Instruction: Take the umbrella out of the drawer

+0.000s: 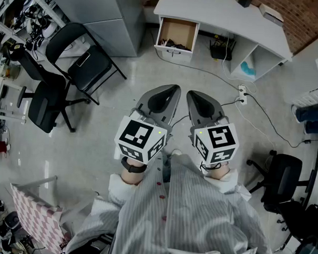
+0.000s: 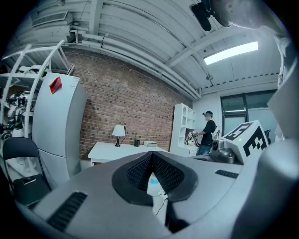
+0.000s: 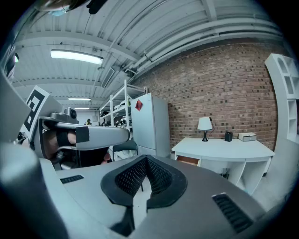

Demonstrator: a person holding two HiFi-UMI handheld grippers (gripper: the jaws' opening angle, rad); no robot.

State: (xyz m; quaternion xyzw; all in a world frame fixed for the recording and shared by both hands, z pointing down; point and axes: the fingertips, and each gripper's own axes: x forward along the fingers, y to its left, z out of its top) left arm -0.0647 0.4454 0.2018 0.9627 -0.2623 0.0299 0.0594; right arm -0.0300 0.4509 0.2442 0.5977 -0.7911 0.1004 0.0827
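The white desk (image 1: 216, 18) stands at the far end of the floor, its wooden drawer (image 1: 177, 34) pulled open. Dark items (image 1: 173, 44) lie at the drawer's front; I cannot make out the umbrella among them. Both grippers are held side by side in front of the person's body, well short of the desk. The left gripper (image 1: 171, 90) is shut with nothing in it, its jaws meeting at the tips (image 2: 152, 155). The right gripper (image 1: 194, 95) is shut and empty too (image 3: 146, 158). In the right gripper view the drawer (image 3: 189, 160) shows under the desk top (image 3: 219, 148).
Two black chairs (image 1: 83, 57) (image 1: 44, 100) stand at the left, another (image 1: 283, 179) at the right. A power strip with cables (image 1: 243, 95) lies on the floor before the desk. A grey fridge (image 3: 149, 123) stands left of the desk. A person (image 2: 205, 133) stands far off by white shelves.
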